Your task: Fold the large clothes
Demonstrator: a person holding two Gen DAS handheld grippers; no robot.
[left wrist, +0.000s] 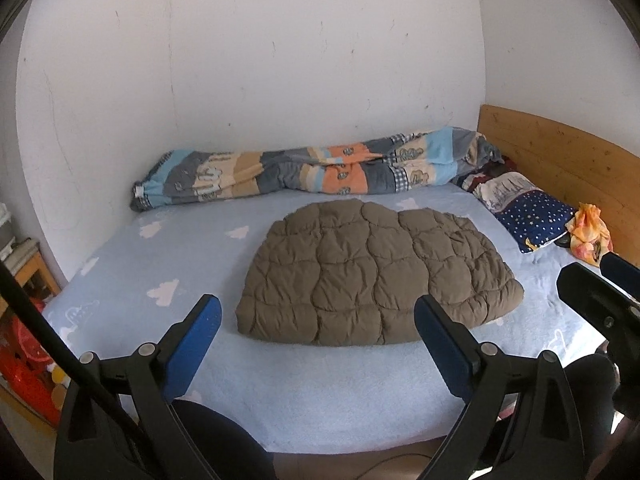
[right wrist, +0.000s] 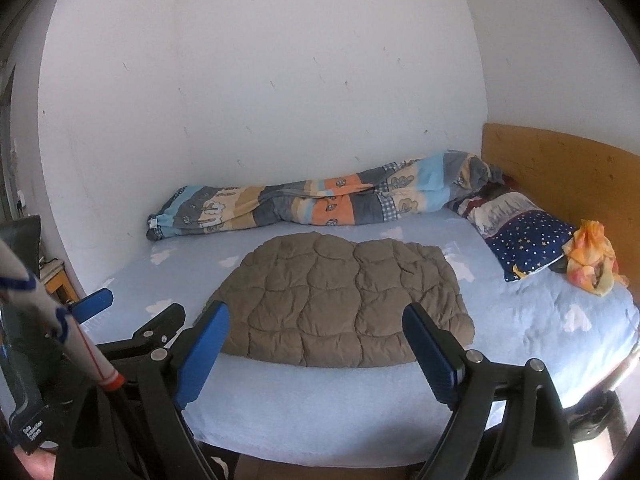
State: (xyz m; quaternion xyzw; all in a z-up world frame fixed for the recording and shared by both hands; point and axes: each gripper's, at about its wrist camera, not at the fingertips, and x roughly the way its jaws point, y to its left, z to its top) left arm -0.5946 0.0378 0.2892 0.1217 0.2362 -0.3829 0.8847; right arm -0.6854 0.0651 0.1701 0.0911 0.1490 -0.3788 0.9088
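A brown quilted padded garment point(left wrist: 368, 276) lies folded in a rounded heap on the light blue bed sheet point(left wrist: 320, 392); it also shows in the right wrist view point(right wrist: 340, 304). My left gripper point(left wrist: 318, 316) is open and empty, held back above the bed's near edge, short of the garment. My right gripper point(right wrist: 316, 324) is open and empty, also held back from the garment's near edge. The right gripper's fingers point(left wrist: 592, 292) show at the right of the left wrist view. The left gripper's fingers point(right wrist: 96, 304) show at the left of the right wrist view.
A striped, rolled duvet point(left wrist: 320, 168) lies along the white wall. A star-print pillow point(left wrist: 528, 216) and an orange cloth point(left wrist: 588, 232) sit by the wooden headboard point(left wrist: 560, 160). Shelves and red items point(left wrist: 24, 344) stand left of the bed.
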